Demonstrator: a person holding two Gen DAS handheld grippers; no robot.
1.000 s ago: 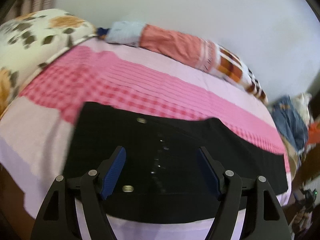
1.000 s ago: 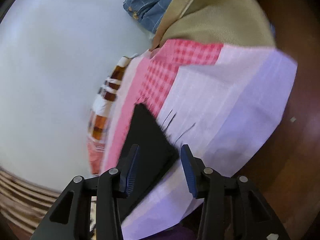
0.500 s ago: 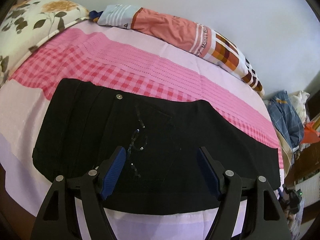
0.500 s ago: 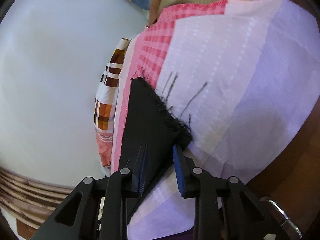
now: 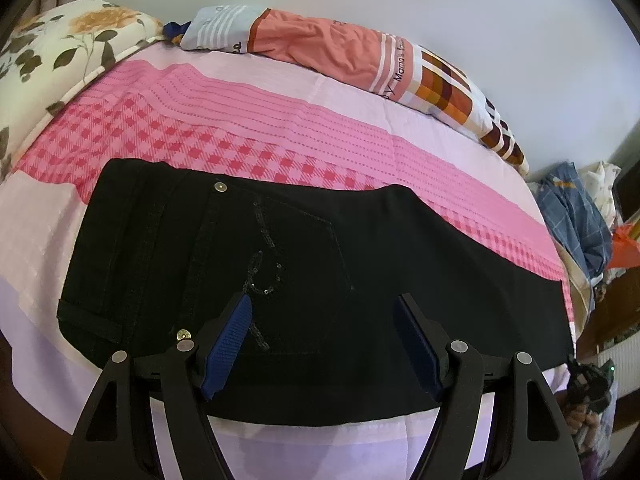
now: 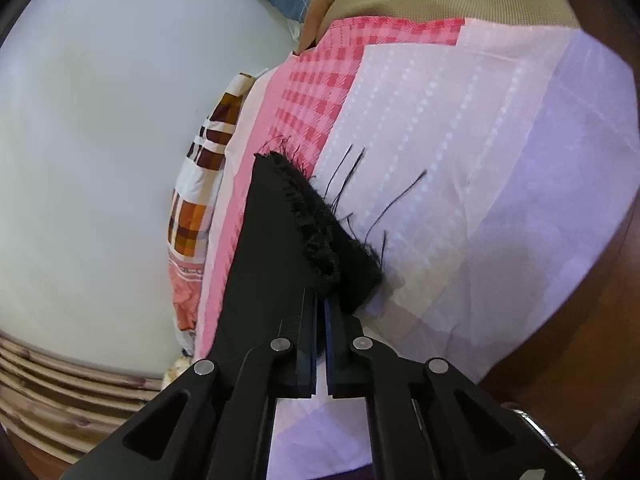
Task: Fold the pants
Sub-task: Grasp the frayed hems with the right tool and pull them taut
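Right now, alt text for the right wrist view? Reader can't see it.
The right gripper is shut on the frayed hem end of the black pants, which lie on a pink and lilac bedsheet. Loose black threads trail from the hem across the sheet, and a checked pillow lies along the white wall.

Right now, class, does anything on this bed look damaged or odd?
Yes: the pants have a frayed hem, with loose black threads trailing onto the sheet, just ahead of the right gripper clamping it.
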